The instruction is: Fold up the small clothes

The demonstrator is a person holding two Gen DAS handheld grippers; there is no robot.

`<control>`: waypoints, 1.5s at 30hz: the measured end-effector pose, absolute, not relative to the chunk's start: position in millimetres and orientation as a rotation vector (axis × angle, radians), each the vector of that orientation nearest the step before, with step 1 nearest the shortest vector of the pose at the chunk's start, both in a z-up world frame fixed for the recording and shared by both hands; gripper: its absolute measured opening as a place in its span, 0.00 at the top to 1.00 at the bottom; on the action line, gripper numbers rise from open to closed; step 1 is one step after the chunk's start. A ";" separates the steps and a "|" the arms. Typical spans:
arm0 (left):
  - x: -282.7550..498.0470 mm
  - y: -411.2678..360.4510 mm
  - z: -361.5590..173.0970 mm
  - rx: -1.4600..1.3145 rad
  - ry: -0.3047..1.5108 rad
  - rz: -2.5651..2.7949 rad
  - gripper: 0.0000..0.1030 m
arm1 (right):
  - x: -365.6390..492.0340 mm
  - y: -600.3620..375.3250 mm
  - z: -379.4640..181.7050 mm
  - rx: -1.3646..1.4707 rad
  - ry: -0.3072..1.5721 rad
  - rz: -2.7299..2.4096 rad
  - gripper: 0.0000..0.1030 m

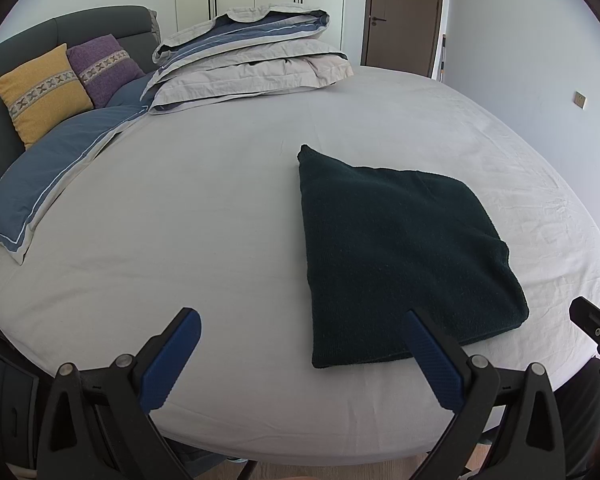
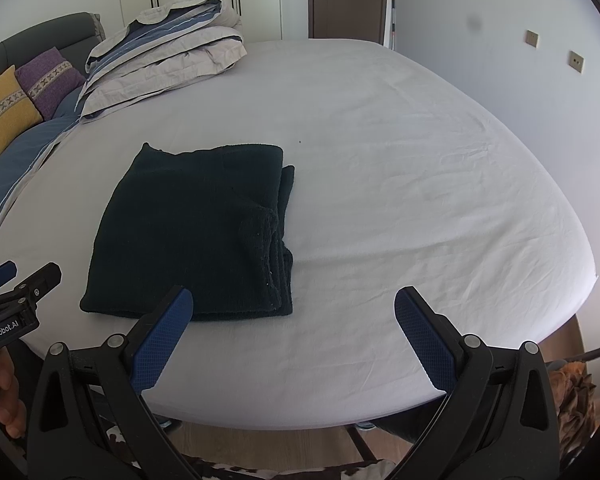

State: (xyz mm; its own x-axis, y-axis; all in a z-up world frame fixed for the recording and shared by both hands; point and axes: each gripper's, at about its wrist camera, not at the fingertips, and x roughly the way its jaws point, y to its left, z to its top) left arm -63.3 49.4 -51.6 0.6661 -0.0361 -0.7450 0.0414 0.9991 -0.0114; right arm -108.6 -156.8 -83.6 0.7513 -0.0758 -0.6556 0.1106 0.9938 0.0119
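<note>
A: Start with the left wrist view. What is the left gripper doing?

B: Its two blue-padded fingers stand spread wide at the bottom of the frame, with nothing between them. The right-hand finger overlaps the near edge of the dark garment, though I can't tell whether it touches the cloth or only hangs in front of it.

A: And where is the garment?

B: Right of centre, folded into a flat, roughly square bundle on the pale sheet. At the far right edge the tip of the right gripper pokes in.

A: Anything behind?

B: In the upper left, a yellow cushion and a purple cushion lean on a dark headboard, with a blue pillow below them. A folded duvet sits at top centre, and a brown door is at top right.

A: Now the right wrist view.

B: The right gripper is also wide apart and holds nothing. The garment lies left of centre, its stacked folded edges showing on its right side. The left gripper enters at the lower left, with a hand beneath it. The duvet is upper left.
</note>
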 end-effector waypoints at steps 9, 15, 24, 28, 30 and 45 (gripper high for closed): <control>-63.8 49.1 -51.5 0.006 0.841 -0.043 0.00 | -108.0 -158.4 -84.1 0.053 0.716 -0.099 0.00; -64.0 48.9 -52.1 0.006 0.842 -0.044 0.00 | -107.6 -158.9 -84.4 0.052 0.716 -0.099 0.00; -64.5 48.3 -54.7 0.007 0.844 -0.045 0.00 | -106.9 -159.3 -86.5 0.055 0.720 -0.096 0.00; -65.0 48.3 -55.2 0.006 0.845 -0.046 0.00 | -107.0 -159.3 -86.4 0.055 0.721 -0.096 0.00; -64.8 48.7 -57.5 0.006 0.847 -0.048 0.00 | -107.0 -159.2 -86.5 0.054 0.722 -0.096 0.00; -61.8 53.0 -60.1 0.001 0.862 -0.054 0.00 | -104.8 -161.0 -90.5 0.056 0.732 -0.087 0.00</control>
State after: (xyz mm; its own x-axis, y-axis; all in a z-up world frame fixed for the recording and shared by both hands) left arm -61.8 53.0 -60.1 0.6493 -0.0471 -0.7591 0.0476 0.9986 -0.0213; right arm -104.8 -161.0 -90.5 0.7405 -0.0595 -0.6694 0.0990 0.9949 0.0210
